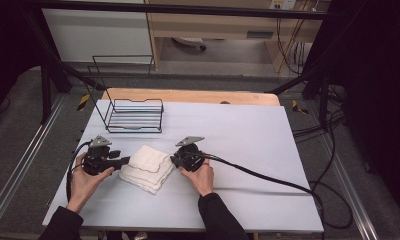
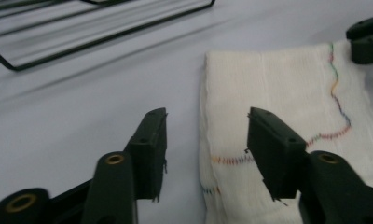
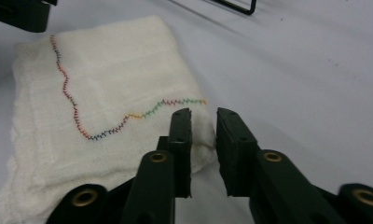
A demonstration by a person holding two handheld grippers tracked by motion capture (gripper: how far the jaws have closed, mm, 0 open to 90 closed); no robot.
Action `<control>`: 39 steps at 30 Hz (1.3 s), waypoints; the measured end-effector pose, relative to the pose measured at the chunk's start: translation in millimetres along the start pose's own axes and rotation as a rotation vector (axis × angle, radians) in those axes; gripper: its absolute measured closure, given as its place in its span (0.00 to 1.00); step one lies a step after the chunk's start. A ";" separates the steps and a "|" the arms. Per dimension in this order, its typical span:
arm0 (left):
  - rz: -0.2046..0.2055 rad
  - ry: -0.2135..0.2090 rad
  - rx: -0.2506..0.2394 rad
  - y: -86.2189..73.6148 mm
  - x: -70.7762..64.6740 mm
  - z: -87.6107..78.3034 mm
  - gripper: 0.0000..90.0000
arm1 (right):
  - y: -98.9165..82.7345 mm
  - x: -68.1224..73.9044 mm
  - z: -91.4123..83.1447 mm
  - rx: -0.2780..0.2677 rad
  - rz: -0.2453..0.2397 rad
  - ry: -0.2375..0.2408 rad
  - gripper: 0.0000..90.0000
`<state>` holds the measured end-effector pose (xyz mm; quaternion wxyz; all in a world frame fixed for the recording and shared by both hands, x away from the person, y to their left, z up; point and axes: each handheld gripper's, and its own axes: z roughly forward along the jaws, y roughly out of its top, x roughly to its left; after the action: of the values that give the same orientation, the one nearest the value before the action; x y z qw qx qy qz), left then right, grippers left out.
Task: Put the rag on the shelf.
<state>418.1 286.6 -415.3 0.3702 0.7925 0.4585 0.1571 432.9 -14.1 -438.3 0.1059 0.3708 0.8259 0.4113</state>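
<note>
Looking down from the high view, we see a folded white cloth [image 1: 145, 167] lying flat on the pale surface [image 1: 248, 135], and we take that cloth as our landmark. No brand, label or readable writing shows on it; the only marking is a wavy line of multicoloured stitching [image 3: 105, 126] across its top layer. Its long axis runs diagonally, from the corner nearer the person up toward the far side, where a black wire rack [image 1: 134, 116] stands beyond the cloth and apart from it.

Just left of the cloth we find the left gripper [image 1: 123, 161], held in the person's left hand [image 1: 88, 177]. In the left gripper view its fingers [image 2: 149, 144] are spread wide, one over bare surface beside the cloth's folded edge and the other over the cloth itself; they grip nothing, and we cannot tell whether they touch the fabric.

Just right of the cloth sits the right gripper [image 1: 174, 160], held in the right hand [image 1: 202, 177], with its cable [image 1: 268, 177] trailing away from the cloth across the surface. In the right gripper view its fingers [image 3: 182, 140] stand only narrowly apart at the cloth's near corner, with a slim gap between them and no fabric caught in it.

The two grippers face each other across the cloth.
</note>
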 end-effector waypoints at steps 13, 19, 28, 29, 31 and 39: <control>0.037 -0.001 0.068 31.3 -1.9 58.4 0.54 | -9.8 -6.6 -31.7 -0.043 -0.029 -0.007 0.41; 0.005 -0.031 0.060 30.5 1.4 71.2 0.63 | -15.6 -8.8 -34.6 -0.045 -0.019 -0.015 0.37; 0.006 -0.075 0.066 28.5 -5.4 72.7 0.89 | -17.2 -8.3 -31.9 -0.057 -0.015 -0.017 0.34; 0.005 -0.073 0.067 28.6 -6.0 72.1 0.91 | -17.3 -8.1 -31.9 -0.058 -0.014 -0.016 0.34; -0.007 -0.065 0.063 27.9 -7.1 70.8 0.93 | -17.7 -7.9 -31.6 -0.056 -0.016 -0.015 0.34; 0.003 -0.007 0.013 24.8 -10.9 46.5 0.94 | -16.6 -8.7 -27.0 -0.092 0.008 -0.005 0.35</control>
<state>454.8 249.2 -427.6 0.3665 0.7960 0.4571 0.1521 417.4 -42.9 -434.7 0.1230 0.3696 0.8045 0.4483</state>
